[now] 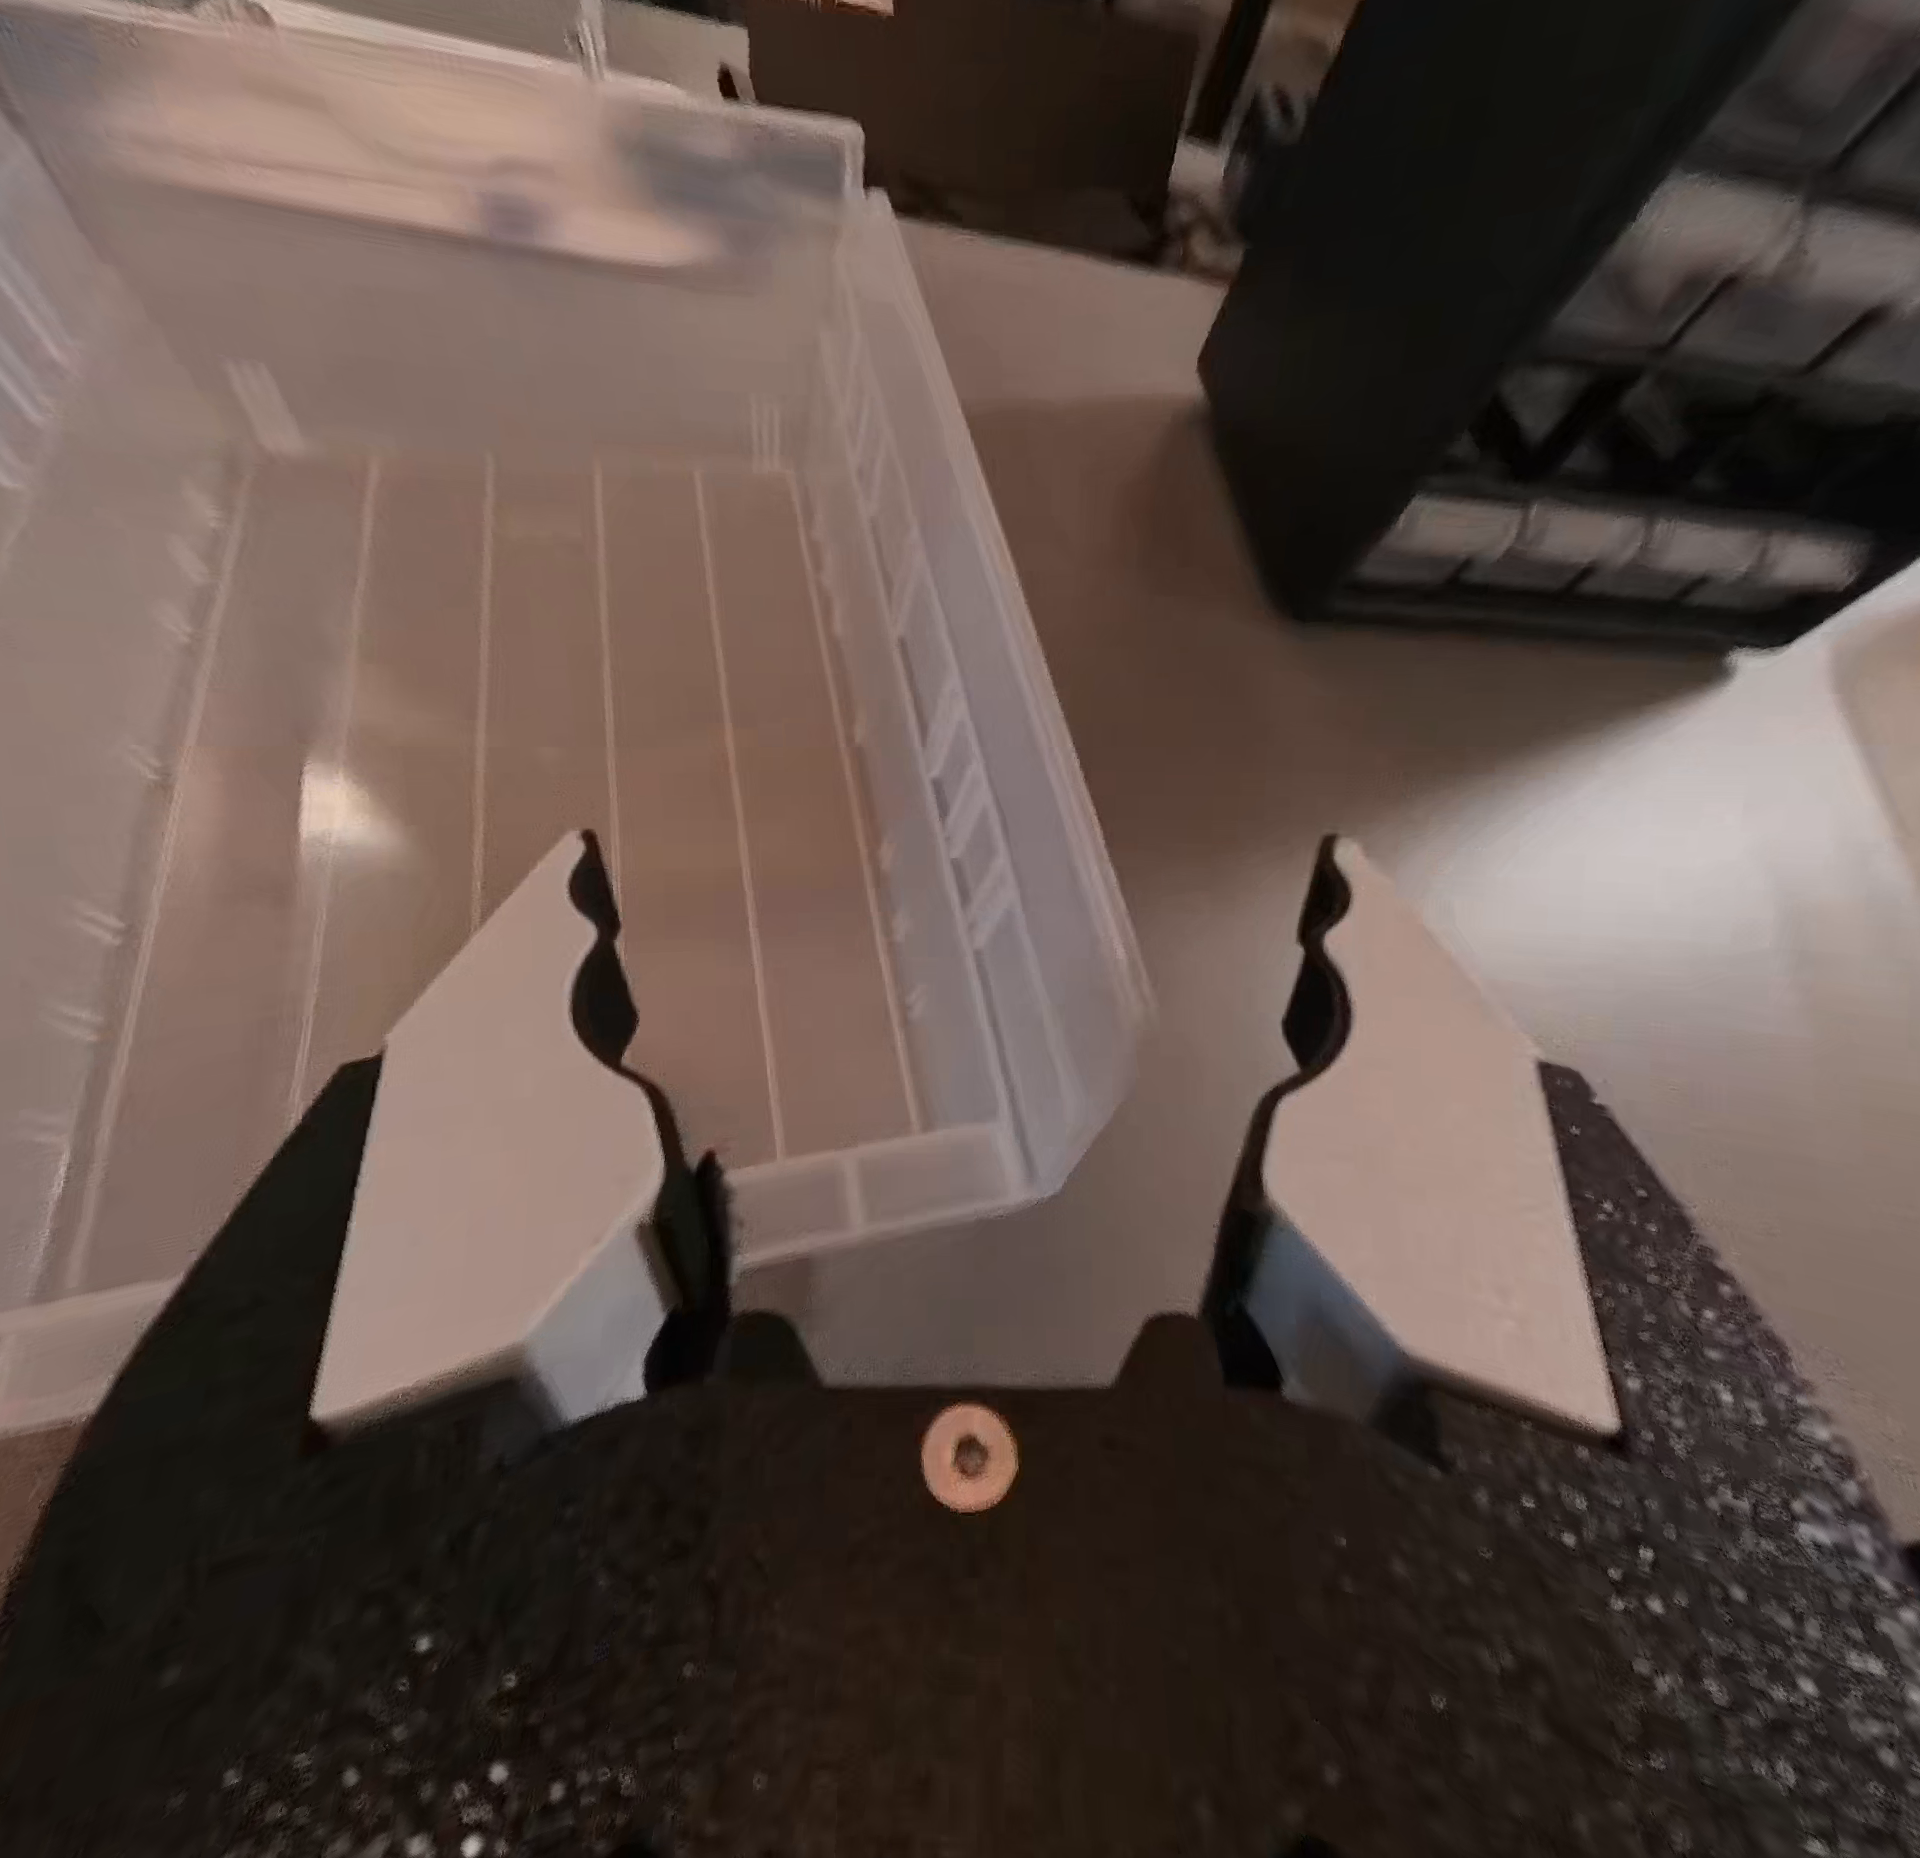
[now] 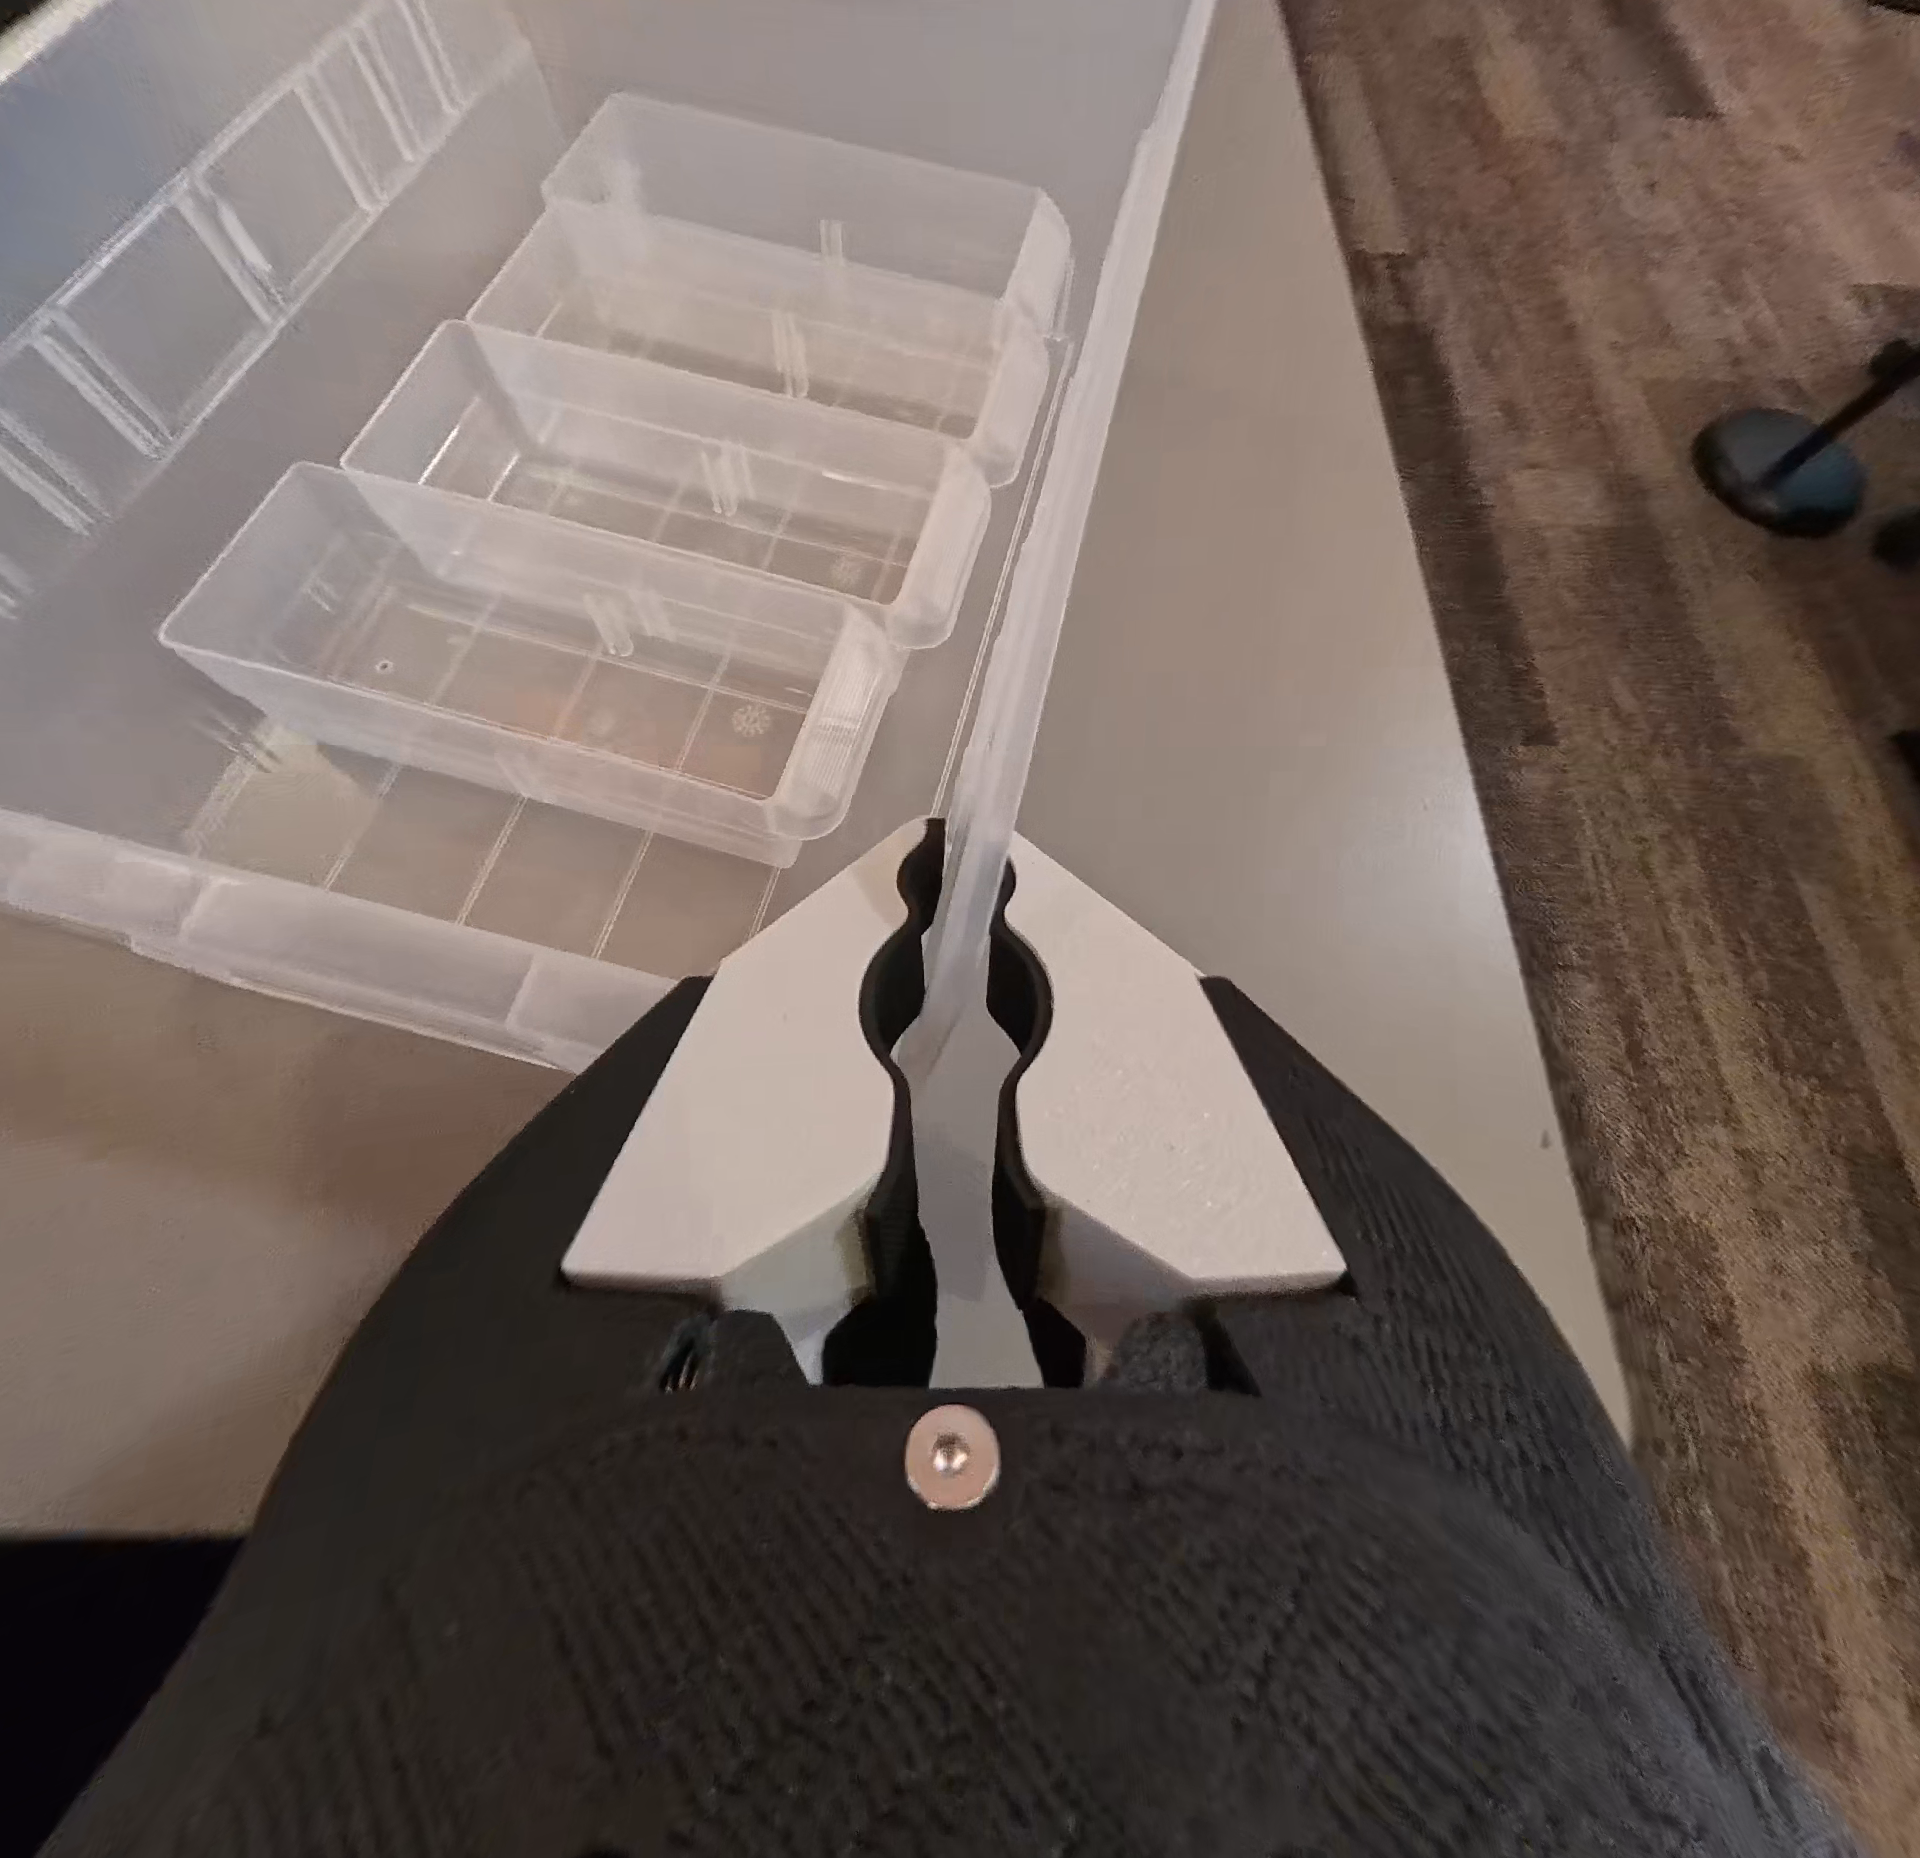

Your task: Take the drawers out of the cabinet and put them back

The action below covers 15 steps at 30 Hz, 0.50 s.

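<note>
Pale and bare, the bench [image 1: 1299, 821] is carrying a large clear drawer [image 1: 582, 769], empty, with the black cabinet [image 1: 1558, 302] well apart at the far right. Our left gripper [image 1: 961, 852] is hovering over the drawer's near corner, fingers [image 1: 499, 1102] spread wide, gripping nothing — probably ready to steady it.

Our right gripper [image 2: 954, 842] is pinching the side wall [image 2: 1091, 437] of a big drawer holding four small drawers [image 2: 520, 655] in a row; wood floor [image 2: 1610, 561] is lying beyond the bench edge.

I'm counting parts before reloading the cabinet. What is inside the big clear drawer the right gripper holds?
Four small clear drawers lie side by side inside the big clear drawer, all looking empty. The right gripper hides its near corner.
</note>
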Tool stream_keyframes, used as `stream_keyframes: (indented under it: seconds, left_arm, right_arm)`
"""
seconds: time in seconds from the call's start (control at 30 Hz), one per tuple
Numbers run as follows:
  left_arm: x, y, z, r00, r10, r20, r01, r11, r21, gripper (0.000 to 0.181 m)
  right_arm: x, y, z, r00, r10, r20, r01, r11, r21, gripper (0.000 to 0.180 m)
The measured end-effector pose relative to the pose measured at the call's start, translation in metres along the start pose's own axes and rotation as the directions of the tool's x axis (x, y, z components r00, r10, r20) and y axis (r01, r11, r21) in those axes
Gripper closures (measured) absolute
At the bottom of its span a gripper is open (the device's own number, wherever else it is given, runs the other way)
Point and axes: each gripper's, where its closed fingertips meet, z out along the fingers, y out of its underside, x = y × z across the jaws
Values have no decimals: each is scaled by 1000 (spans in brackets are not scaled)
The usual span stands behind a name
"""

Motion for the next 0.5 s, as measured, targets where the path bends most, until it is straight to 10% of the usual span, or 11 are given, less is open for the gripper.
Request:
stream_keyframes:
  seconds: [0.23, 0.5]
  left_arm:
    - [25, 21, 11, 976, 204, -73, -205, 979, -2, 87]
    - [5, 19, 28, 879, 442, 178, -439, 897, -61, 155]
  right_arm:
    - [7, 5, -8, 931, -237, 279, 242, 970, 17, 175]
    - [-25, -7, 7, 770, -267, 580, 251, 962, 110, 176]
